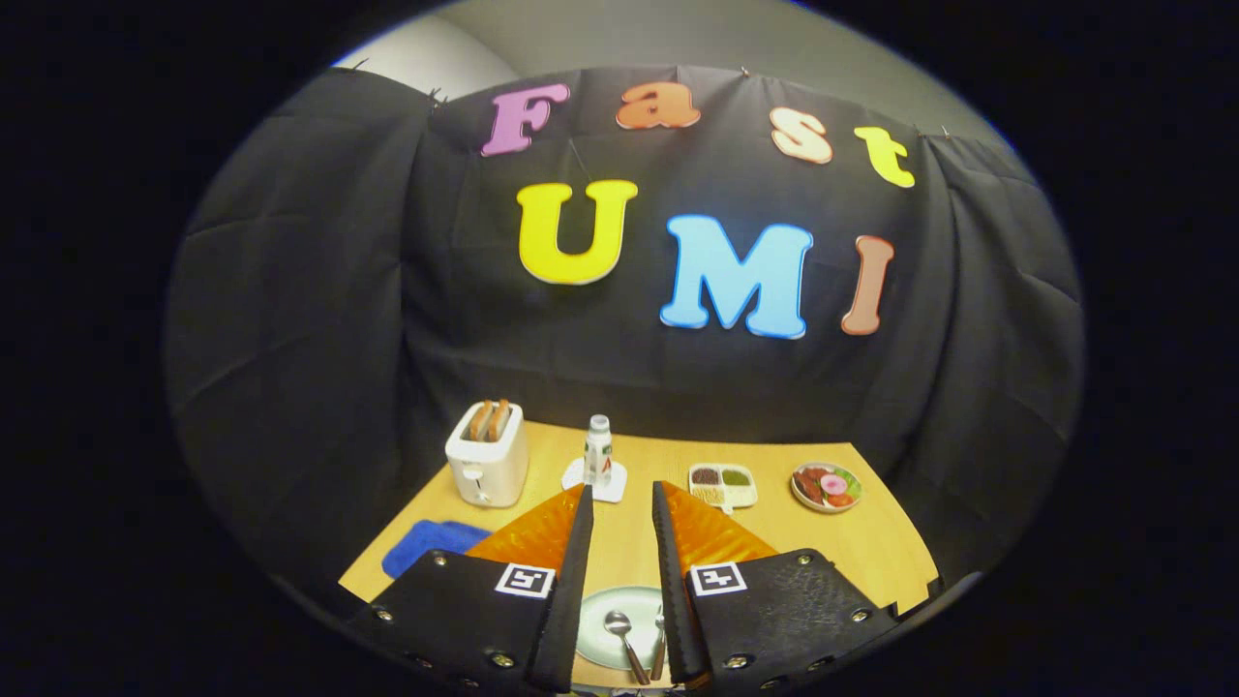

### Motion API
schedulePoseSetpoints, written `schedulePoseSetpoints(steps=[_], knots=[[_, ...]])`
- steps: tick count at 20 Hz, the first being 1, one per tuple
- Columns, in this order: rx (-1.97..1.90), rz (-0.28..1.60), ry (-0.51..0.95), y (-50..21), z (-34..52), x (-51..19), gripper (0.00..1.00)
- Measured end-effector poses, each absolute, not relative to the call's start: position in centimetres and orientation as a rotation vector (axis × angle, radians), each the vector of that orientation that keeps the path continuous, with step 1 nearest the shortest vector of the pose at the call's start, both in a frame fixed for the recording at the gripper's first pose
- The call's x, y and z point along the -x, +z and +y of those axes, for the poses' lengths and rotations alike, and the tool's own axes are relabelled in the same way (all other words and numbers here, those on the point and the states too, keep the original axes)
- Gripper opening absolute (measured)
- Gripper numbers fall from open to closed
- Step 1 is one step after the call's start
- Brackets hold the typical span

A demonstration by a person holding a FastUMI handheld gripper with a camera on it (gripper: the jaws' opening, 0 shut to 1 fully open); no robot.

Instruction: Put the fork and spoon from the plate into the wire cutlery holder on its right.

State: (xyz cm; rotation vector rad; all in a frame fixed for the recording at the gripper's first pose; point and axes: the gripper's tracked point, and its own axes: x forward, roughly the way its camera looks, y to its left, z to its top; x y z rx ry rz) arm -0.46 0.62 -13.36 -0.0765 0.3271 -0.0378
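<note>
The gripper (622, 503) hangs above the wooden desk (871, 542) with its two fingers (578, 542) spread apart and holding nothing, a clear gap between them. Down in that gap, close in under the fingers, sits a pale plate (592, 629), and on it lie the spoon (620, 631), bowl pointing away, and just to its right the fork (659, 639), partly hidden by the right finger. Both look like thin polished metal: light, stiff and probably slippery, lying flat against a hard plate, so the pads will likely have little to bite on. The narrow handle, taken across its width near the middle, seems the safer hold, since a pinch near the bowl or the tines would tip the piece. The wire cutlery holder cannot be made out from here. Beyond the fingers stand a white toaster (487, 463) with bread in it, a small bottle (598, 450) on a white coaster (593, 481), a divided dish (722, 484) and a bowl of food (826, 486); a blue cloth (426, 544) lies just beside the left finger. Neither piece has been lifted yet.
</note>
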Motion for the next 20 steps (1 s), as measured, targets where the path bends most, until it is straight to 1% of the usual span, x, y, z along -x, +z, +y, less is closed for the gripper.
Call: schedulePoseSetpoints(steps=[6,10,16,20], knots=[[0.074,0.581,-0.112,-24.6,-2.3,0.7,0.37],[0.112,0.762,-0.187,-31.2,-4.7,1.7,0.37],[0.049,0.973,-0.203,-40.0,-5.0,2.4,0.37],[0.021,1.073,-0.195,-43.7,-4.9,3.6,0.37]])
